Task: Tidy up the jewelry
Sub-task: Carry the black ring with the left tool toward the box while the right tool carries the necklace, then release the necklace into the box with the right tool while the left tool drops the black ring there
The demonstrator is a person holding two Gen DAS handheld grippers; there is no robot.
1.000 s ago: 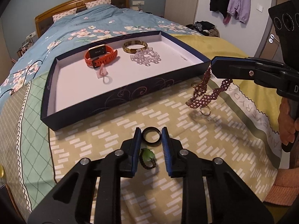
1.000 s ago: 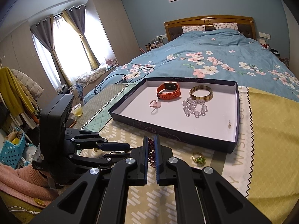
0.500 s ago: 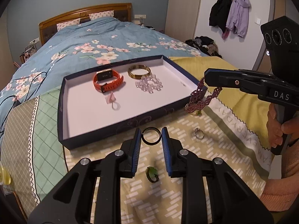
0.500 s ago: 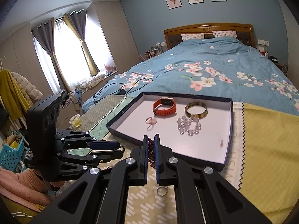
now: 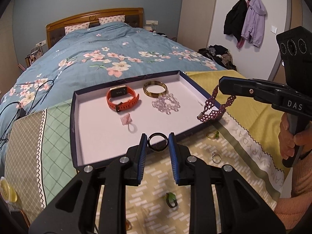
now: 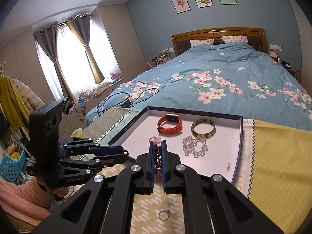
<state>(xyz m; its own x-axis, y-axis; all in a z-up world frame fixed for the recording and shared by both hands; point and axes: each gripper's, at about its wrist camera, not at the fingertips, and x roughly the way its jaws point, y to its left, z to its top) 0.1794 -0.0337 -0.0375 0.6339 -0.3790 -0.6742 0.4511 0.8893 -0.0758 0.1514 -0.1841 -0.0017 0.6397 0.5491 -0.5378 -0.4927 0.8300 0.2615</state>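
Observation:
A dark blue tray [image 5: 93, 163] with a white floor lies on the bed. In it are an orange watch [image 5: 122, 99], a gold bangle [image 5: 155, 89], a clear bead bracelet [image 5: 166, 104] and a pink charm [image 5: 126, 120]. My left gripper [image 5: 157, 143] is shut on a black ring [image 5: 158, 142], held over the tray's near rim. My right gripper [image 6: 158, 157] is shut on a purple beaded bracelet [image 5: 214, 108], which hangs over the tray's right rim.
On the patterned cloth [image 5: 195, 179] before the tray lie a silver ring [image 5: 216, 157], a gold-green ring [image 5: 212, 135] and a green-stone ring [image 5: 171, 199]. A black cable [image 6: 124, 99] lies on the floral duvet. A blue basket [image 6: 11, 163] stands at the left.
Both grippers have risen and moved forward toward the tray, carrying the black ring and the purple bracelet. The bracelet now hangs over the tray's right rim.

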